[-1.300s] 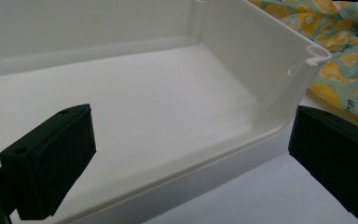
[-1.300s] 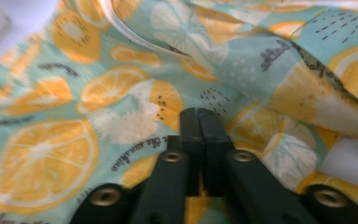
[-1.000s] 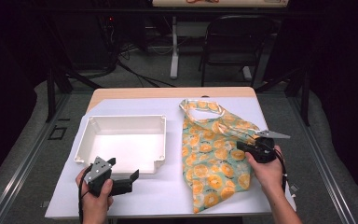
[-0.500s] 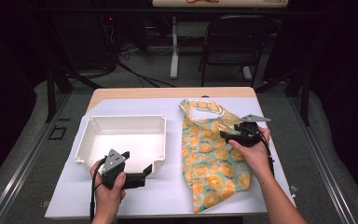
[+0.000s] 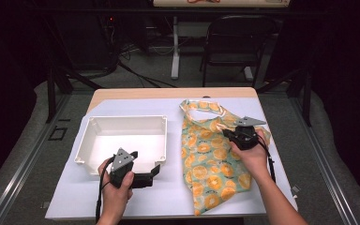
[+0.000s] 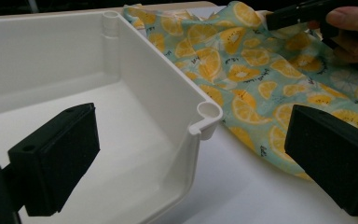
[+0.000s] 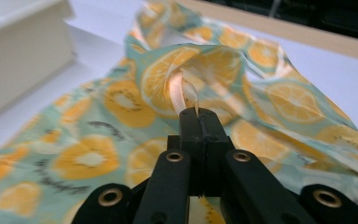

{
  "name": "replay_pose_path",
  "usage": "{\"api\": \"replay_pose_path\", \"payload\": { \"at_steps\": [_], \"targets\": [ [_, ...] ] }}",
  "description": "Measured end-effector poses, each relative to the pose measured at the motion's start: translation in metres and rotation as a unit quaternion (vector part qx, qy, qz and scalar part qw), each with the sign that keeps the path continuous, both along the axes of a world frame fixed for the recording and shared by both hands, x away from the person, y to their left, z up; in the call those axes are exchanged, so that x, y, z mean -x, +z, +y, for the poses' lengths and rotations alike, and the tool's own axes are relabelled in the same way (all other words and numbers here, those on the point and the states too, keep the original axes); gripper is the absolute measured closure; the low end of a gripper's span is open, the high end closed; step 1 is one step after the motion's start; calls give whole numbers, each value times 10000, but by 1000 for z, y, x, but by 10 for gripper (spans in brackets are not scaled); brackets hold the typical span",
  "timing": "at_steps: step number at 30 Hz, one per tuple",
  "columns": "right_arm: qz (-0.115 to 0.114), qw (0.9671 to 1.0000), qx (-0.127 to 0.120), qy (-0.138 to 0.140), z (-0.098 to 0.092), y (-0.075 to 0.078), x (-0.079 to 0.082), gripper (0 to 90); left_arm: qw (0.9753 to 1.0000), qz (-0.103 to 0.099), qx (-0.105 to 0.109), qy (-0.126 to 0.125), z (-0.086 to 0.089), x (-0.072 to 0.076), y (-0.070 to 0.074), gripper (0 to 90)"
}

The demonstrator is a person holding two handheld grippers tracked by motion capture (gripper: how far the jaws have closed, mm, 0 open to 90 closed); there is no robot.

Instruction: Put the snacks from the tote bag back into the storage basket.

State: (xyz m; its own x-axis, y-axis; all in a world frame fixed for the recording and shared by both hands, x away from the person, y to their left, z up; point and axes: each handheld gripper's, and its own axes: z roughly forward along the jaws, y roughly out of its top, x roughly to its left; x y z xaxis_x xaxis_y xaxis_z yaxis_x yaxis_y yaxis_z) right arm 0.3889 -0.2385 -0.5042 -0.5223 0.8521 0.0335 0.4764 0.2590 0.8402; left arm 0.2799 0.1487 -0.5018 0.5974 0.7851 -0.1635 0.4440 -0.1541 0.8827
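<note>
Bag [image 5: 211, 157], citrus print, lies flat on tabletop [image 5: 168, 197] beside white bin [image 5: 122, 140]. Right hand-held gripper [image 7: 198, 114] pinches a fabric fold; left hand-held gripper [image 6: 191, 154] gapes at bin corner. Transfer not started.

Teal orange-slice patterned bag [image 5: 211, 154], white bin [image 5: 122, 140], white table cover [image 5: 168, 197]
</note>
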Motion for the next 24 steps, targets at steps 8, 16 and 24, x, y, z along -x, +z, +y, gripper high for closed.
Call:
{"api": "replay_pose_path", "payload": {
  "at_steps": [8,16,24],
  "targets": [
    [-402,9973,-422,437,3,13,57,900,9998,-22,78,-198,-22,0,4,83],
    [-422,9937,-640,822,10,12,94,900,9993,-46,169,-325,-42,-1,6,142],
    [-280,9905,-672,1171,22,6,120,900,9975,-18,276,-644,-72,1,8,153]
  ]
}}
